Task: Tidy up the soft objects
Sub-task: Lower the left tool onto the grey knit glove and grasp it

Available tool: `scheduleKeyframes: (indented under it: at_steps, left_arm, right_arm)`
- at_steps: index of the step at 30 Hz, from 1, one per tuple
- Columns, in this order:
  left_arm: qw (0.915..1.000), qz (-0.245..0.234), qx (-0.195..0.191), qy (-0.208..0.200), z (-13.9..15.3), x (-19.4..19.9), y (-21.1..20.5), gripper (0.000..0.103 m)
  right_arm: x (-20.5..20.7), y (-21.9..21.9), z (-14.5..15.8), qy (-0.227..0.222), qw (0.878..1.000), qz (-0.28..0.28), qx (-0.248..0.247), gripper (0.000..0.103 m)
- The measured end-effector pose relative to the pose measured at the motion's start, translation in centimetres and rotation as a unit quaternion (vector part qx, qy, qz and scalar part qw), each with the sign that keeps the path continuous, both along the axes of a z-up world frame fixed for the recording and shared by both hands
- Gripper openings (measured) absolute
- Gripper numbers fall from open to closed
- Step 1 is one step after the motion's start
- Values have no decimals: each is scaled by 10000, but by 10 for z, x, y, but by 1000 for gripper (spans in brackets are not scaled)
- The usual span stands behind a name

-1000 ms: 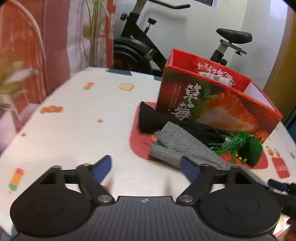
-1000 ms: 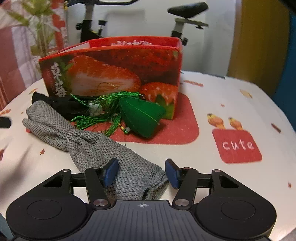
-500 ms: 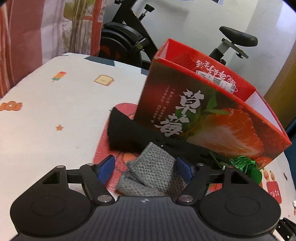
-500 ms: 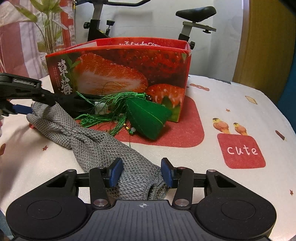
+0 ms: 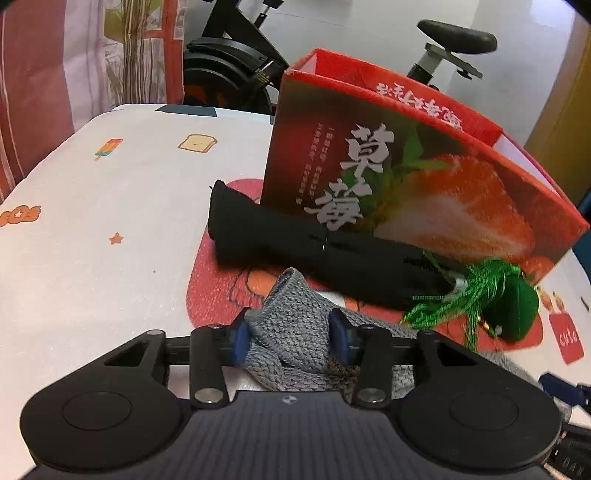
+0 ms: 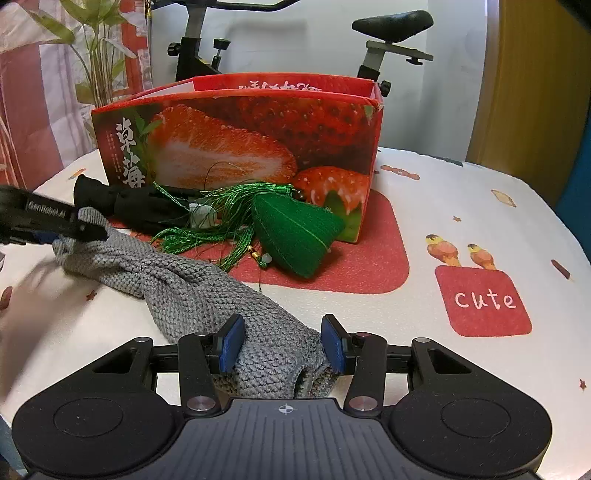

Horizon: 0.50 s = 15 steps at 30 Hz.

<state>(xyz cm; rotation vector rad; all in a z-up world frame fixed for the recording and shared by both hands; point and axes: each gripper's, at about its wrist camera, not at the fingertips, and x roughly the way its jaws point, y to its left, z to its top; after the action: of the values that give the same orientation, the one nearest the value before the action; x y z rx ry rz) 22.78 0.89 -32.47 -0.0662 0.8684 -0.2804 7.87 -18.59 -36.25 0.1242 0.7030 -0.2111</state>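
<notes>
A grey knitted cloth (image 6: 192,288) lies stretched on the table in front of the red strawberry box (image 6: 258,140). My left gripper (image 5: 290,338) is shut on one end of the grey cloth (image 5: 291,332). My right gripper (image 6: 282,343) is closed against the other end, which bunches between its blue pads. A black cloth (image 5: 295,254) lies along the box's foot. A green stuffed dumpling with tassels (image 6: 295,232) lies beside it, also in the left wrist view (image 5: 513,310).
The box (image 5: 424,184) is open on top and stands on a red patch of the printed tablecloth (image 6: 461,206). An exercise bike (image 6: 388,33) and a plant (image 6: 96,55) stand behind the table. The left gripper's body (image 6: 37,218) shows at the right view's left edge.
My left gripper came in toward the box and closed on the near end of the grey cloth. My right gripper's pads narrowed onto the other end.
</notes>
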Motion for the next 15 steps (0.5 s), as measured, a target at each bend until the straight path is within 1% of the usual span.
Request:
scheduleKeyframes:
  at_steps: [8,15]
  left_arm:
    - [9997,-1,244,-24,1,-17,5,45]
    - [9995,122,275,7,3,-32,16,45]
  right_arm:
    - [-4,-4,3,-79,9999,-36,105,49]
    - [-12,-6,8,-261,9993,-67,268,50]
